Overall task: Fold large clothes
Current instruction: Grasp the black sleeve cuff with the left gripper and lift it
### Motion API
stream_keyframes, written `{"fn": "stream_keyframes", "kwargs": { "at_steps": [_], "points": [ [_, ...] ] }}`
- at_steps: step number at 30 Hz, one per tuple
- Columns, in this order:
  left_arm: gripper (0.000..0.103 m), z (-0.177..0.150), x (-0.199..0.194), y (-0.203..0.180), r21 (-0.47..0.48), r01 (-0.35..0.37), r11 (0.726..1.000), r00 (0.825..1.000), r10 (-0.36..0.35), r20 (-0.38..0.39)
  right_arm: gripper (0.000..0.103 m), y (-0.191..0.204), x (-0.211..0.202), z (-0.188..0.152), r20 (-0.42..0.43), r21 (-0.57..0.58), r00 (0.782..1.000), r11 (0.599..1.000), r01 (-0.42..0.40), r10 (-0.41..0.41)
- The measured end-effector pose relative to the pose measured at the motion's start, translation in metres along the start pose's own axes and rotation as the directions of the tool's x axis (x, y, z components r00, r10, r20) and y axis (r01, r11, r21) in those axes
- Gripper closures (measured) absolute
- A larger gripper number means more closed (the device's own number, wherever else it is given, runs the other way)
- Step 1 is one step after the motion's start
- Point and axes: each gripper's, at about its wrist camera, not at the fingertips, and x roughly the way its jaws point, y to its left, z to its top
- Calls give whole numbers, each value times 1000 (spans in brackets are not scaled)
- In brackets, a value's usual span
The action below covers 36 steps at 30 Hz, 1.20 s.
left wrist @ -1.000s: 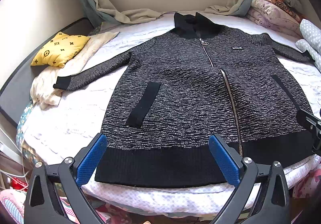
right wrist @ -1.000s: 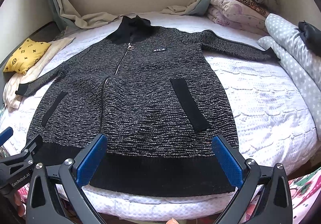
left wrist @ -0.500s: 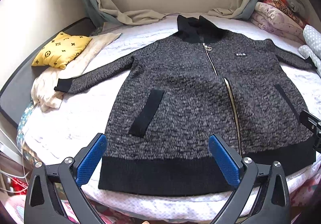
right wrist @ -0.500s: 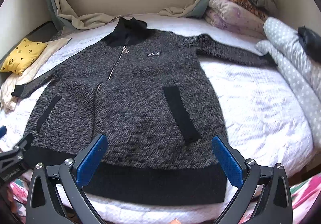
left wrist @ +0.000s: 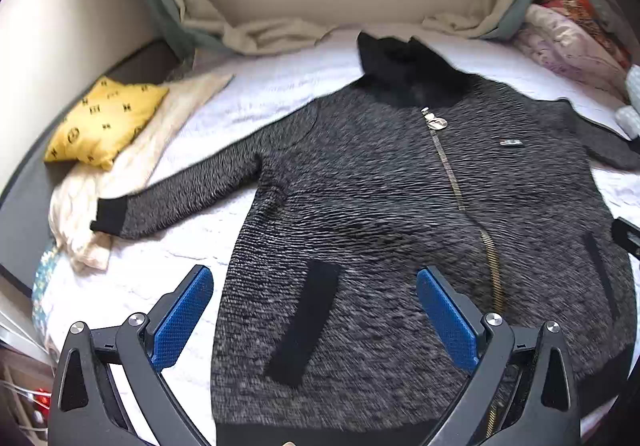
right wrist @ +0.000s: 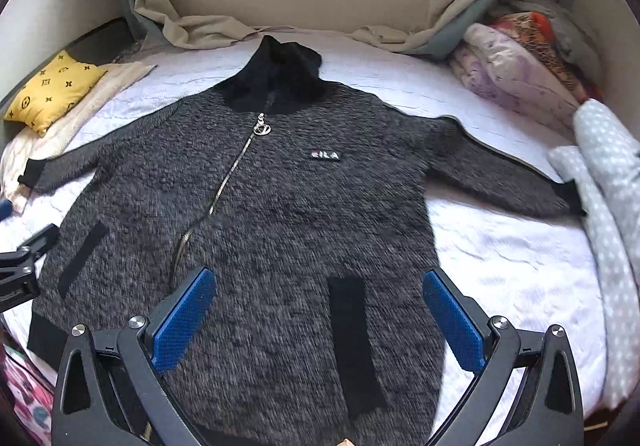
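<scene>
**Closing in over the jacket, nothing gripped yet**

Moving both grippers forward: a second ago the black hem band lay beyond my pads, now it runs under them and the pockets sit between the fingers. I read this as the approach to a first fold, not a fold begun.

Left to right. Yellow cushion (left wrist: 106, 122) at 10 o'clock, on a cream cloth (left wrist: 120, 182). The near sleeve cuff (left wrist: 109, 215) at 9 o'clock touches that cloth's edge, so little slack there. Left gripper (left wrist: 314, 320) spread wide, holding nothing, over the left pocket. Jacket (right wrist: 280, 214) flat, zipped, face up across the bed (right wrist: 512, 258), collar at 12. Right gripper (right wrist: 320, 322) also spread wide and empty, right pocket between its pads. Far sleeve cuff (right wrist: 570, 194) at 3 o'clock butts the dotted quilt (right wrist: 608, 174).

Open room: bare sheet below each sleeve; both sleeves should fold inward freely.
</scene>
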Motion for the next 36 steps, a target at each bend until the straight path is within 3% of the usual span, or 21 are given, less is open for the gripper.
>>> {"fn": "stream_keyframes", "kwargs": {
  "at_steps": [8,11,14,18,23,26,29,32,36],
  "points": [
    [0,24,69,79,-120,-65,991,989,48,-140,0,7,42,4,-2,-27,1000,999,-21,21],
    [0,33,90,122,-195,-109,975,982,74,-176,0,5,54,-3,-51,-23,998,999,-43,42],
    [0,37,114,170,-338,-79,938,980,11,-199,0,2,61,-6,-82,-8,994,998,-69,69],
    [0,29,140,232,-546,-51,836,976,-74,-206,0,3,62,-3,-74,-11,995,997,-70,69],
    [1,16,159,296,-680,-90,727,978,-64,-197,0,5,67,-7,-106,-5,991,996,-84,83],
    [2,2,167,331,-763,-106,637,981,-58,-184,0,6,75,-9,-134,2,987,995,-95,94],
    [11,-14,178,356,-841,-61,537,983,-112,-143,0,8,76,-11,-138,-4,986,996,-92,90],
    [27,-24,189,366,-903,45,427,975,-215,-53,0,9,79,-11,-149,-2,984,996,-95,93],
    [40,-30,202,371,-931,100,352,967,-254,8,0,12,90,-13,-170,-6,982,996,-86,84]
  ]
}}
